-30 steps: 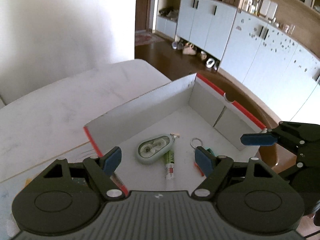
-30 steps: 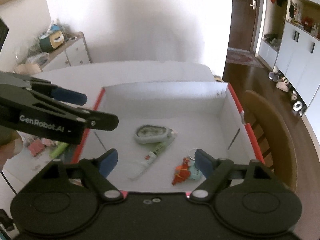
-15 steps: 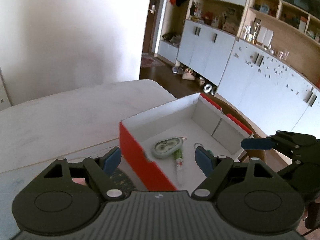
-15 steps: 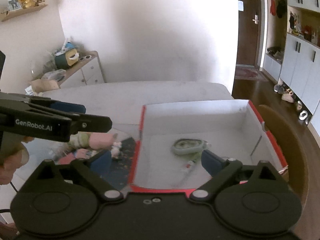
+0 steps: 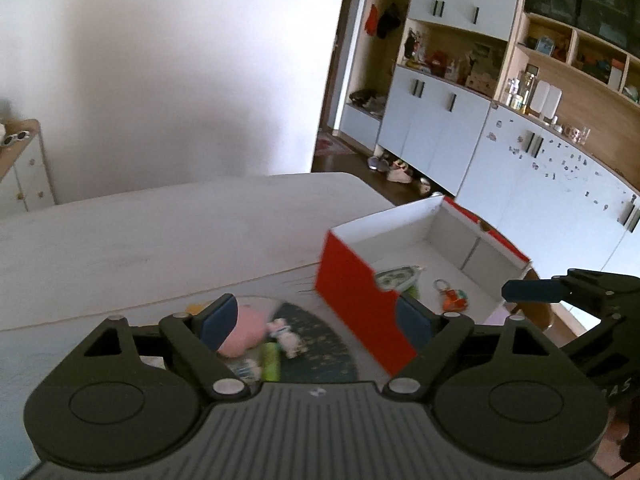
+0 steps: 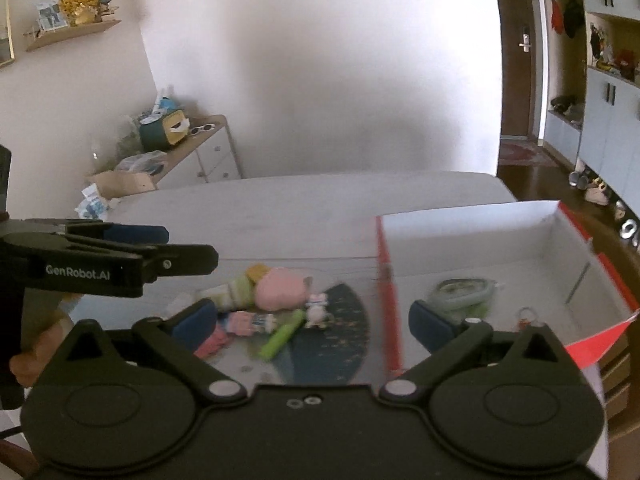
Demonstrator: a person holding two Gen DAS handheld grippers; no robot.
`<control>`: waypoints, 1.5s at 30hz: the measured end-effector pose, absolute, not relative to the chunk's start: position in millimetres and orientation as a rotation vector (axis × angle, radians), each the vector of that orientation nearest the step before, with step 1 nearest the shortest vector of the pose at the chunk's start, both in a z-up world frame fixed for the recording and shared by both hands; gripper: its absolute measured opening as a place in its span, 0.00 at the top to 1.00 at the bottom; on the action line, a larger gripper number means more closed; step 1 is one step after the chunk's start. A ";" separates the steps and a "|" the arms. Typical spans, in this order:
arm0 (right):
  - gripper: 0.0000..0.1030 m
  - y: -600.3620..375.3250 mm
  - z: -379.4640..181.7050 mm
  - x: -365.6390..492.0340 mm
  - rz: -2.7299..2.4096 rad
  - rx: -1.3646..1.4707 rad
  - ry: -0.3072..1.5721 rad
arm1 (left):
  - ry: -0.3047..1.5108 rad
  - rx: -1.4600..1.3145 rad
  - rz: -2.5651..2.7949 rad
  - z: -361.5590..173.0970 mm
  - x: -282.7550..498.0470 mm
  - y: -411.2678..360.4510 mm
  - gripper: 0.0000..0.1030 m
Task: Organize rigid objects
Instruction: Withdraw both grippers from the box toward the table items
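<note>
A red cardboard box point(image 5: 352, 300) with a white inside stands on the table's right side; it also shows in the right wrist view point(image 6: 386, 276). In it lie a pale green correction tape point(image 6: 460, 289), a small tube and a keyring charm point(image 5: 452, 298). Left of the box, on a dark round mat point(image 6: 340, 344), lie a pink plush point(image 6: 280, 290), a green tube point(image 6: 280, 338), a small white figure point(image 6: 318, 312) and other small items. My left gripper point(image 5: 316, 320) and right gripper point(image 6: 312, 320) are both open and empty, held above the table's near edge.
The white table point(image 5: 160, 232) stretches far back. A wooden chair back point(image 5: 538, 312) stands beyond the box on the right. White cabinets point(image 5: 520, 184) line the right wall; a low sideboard point(image 6: 192, 152) with clutter stands at the left.
Both grippers have pulled back and up out of the box and swung left. The pile of small items on the dark mat has come into view. Both stay open.
</note>
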State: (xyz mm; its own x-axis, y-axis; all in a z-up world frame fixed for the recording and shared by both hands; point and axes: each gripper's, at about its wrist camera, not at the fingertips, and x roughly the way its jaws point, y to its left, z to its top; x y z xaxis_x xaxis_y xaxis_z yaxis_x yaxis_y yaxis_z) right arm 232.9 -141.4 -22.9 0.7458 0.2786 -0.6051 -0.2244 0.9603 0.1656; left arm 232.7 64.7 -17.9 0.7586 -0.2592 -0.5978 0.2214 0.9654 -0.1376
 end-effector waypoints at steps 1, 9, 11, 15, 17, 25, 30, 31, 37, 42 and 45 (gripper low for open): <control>0.01 -136.6 -23.9 232.9 0.279 0.090 0.675 | 0.654 -0.054 -0.252 -18.6 229.6 71.0 0.16; 0.01 -99.4 -36.7 235.2 0.301 0.101 0.706 | 0.620 -0.022 -0.202 -24.3 212.1 120.5 0.16; 0.01 -87.1 -41.9 237.6 0.311 0.091 0.720 | 0.630 -0.025 -0.196 -28.8 211.2 134.9 0.16; 0.01 -63.7 -52.6 239.2 0.324 0.029 0.742 | 0.643 -0.058 -0.203 -39.2 209.1 160.8 0.09; 0.01 -52.5 -57.6 239.0 0.329 -0.005 0.746 | 0.644 -0.067 -0.211 -43.9 208.0 171.8 0.08; 0.01 -23.9 -77.5 248.2 0.330 -0.072 0.771 | 0.643 -0.027 -0.187 -64.1 204.8 198.1 0.00; 0.01 -6.2 -90.2 254.1 0.351 -0.125 0.794 | 0.691 -0.029 -0.149 -84.0 207.3 213.4 0.00; 0.01 -3.3 -92.7 255.4 0.351 -0.136 0.797 | 0.706 -0.042 -0.138 -89.4 209.7 217.2 0.00; 0.02 -2.8 -110.1 271.5 0.296 -0.139 0.834 | 0.744 -0.079 -0.093 -119.2 221.6 232.5 0.00; 0.04 -13.6 -123.2 291.0 0.194 -0.124 0.855 | 0.767 -0.041 -0.081 -140.0 232.3 228.4 0.00; 0.07 -20.9 -131.0 303.3 0.147 -0.099 0.879 | 0.786 -0.038 -0.085 -148.3 238.3 225.8 0.00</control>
